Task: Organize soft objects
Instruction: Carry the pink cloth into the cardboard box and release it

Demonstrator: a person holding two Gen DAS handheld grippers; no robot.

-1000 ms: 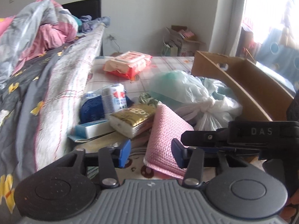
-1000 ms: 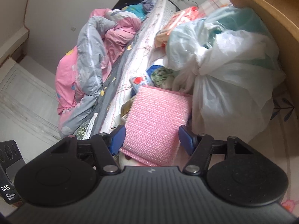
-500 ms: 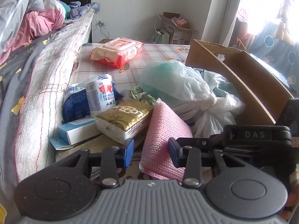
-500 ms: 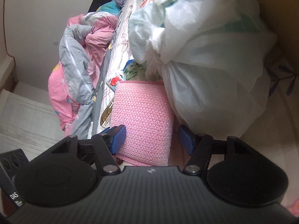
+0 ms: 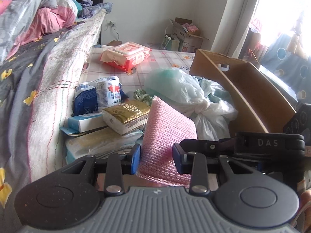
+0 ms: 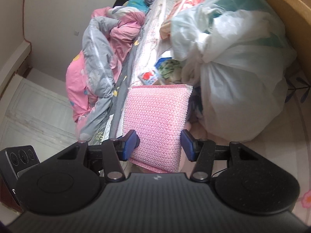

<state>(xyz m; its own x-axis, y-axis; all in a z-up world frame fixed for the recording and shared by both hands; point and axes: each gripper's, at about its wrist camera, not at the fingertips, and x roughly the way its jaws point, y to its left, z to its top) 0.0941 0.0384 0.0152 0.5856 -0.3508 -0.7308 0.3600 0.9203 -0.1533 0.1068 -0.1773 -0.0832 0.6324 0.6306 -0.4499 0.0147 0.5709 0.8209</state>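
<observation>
A pink knitted scrubbing pad (image 5: 167,128) stands tilted on the patterned mat, leaning against the packs beside the bed. My left gripper (image 5: 156,159) has the pad's near corner between its blue pads. Its jaws are closing, and the pad runs on under the right-hand fingertip (image 5: 177,160), so I see no squeeze. My right gripper (image 6: 158,145) comes from the other side with its jaws closing. Its blue pads press on both side edges of the pink pad (image 6: 155,116), which narrows where they pinch it. One of its black fingers (image 5: 196,143) shows in the left wrist view.
A knotted white plastic bag (image 5: 196,101) lies right behind the pad, with a cardboard box (image 5: 252,89) to its right. Tissue packs (image 5: 126,114), a blue and white pack (image 5: 97,97), a green scrunchie (image 5: 141,95) and a wet-wipes pack (image 5: 126,56) lie along the bed's quilt (image 5: 29,77).
Both pairs of jaws have narrowed around the pink pad. The right pads, which stood clear of its edges, now touch both. The pad has tipped more upright.
</observation>
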